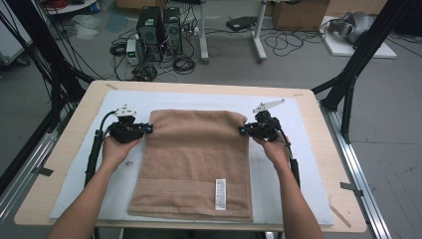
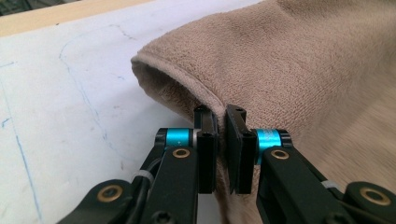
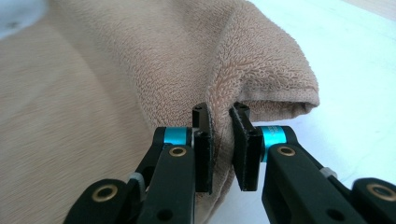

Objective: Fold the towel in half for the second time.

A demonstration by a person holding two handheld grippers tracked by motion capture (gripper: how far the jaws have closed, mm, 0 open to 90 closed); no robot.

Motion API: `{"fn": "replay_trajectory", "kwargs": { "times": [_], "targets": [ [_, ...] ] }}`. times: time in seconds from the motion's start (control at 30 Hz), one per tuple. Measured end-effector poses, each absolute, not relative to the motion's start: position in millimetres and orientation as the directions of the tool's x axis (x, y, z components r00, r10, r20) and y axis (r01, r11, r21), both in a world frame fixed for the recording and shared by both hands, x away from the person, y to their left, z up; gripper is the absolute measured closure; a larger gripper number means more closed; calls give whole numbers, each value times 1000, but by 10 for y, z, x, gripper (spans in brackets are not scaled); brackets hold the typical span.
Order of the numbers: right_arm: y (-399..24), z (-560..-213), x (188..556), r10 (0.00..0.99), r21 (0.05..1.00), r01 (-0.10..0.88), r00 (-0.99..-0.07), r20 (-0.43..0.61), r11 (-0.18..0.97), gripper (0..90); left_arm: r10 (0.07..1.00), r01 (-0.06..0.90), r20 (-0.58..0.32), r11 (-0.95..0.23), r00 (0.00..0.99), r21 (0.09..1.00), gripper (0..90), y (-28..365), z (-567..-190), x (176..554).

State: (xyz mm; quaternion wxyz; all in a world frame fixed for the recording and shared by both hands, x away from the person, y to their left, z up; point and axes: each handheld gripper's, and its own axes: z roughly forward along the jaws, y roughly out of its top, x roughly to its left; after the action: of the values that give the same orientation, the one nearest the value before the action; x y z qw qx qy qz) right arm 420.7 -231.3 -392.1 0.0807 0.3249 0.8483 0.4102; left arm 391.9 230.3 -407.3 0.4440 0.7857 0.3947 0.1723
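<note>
A tan towel [image 1: 194, 162] lies folded on the white mat [image 1: 288, 179], held at its 2 far corners.

The towel rests in the middle of the mat, its far edge folded over and its white label [image 1: 220, 194] near the front edge. The left gripper [image 1: 147, 128] pinches the left side edge of the towel just beside the far left corner; in the left gripper view its 2 black jaws are clenched on the hem. The right gripper [image 1: 242, 131] grasps the right side edge just beside the far right corner, and the cloth bunches up between its jaws. Each gripper sits in 1 hand, left hand [image 1: 117, 149] and right hand [image 1: 276, 150]. The mat covers a wooden table [image 1: 79, 117]. Behind the table, on the grey floor, stand 2 black computer towers [image 1: 159, 32] among many cables.
</note>
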Motion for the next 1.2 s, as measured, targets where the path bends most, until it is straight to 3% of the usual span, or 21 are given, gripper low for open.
{"fn": "replay_trajectory", "kwargs": {
  "times": [0.3, 0.5, 0.9, 1.2],
  "targets": [
    [-2345, -4000, 3651, 537, 711, 478, -827, 166, 515, 796, 718, 422, -78, -314, 691, 850, 828, 2378, -4146, 3372],
    [-2387, -4184, 3475, 537, 706, 499, -820, 196, 503, 771, 705, 452, -85, -353, 704, 819, 819, 2429, -4323, 3123],
    [-2512, -3986, 3483, 596, 727, 496, -789, 149, 475, 508, 737, 466, -84, -330, 670, 821, 639, 2595, -4178, 3165],
    [-2462, -3812, 3671, 624, 735, 481, -775, 101, 479, 439, 758, 433, -54, -311, 650, 846, 590, 2498, -3962, 3413]
  ]
}}
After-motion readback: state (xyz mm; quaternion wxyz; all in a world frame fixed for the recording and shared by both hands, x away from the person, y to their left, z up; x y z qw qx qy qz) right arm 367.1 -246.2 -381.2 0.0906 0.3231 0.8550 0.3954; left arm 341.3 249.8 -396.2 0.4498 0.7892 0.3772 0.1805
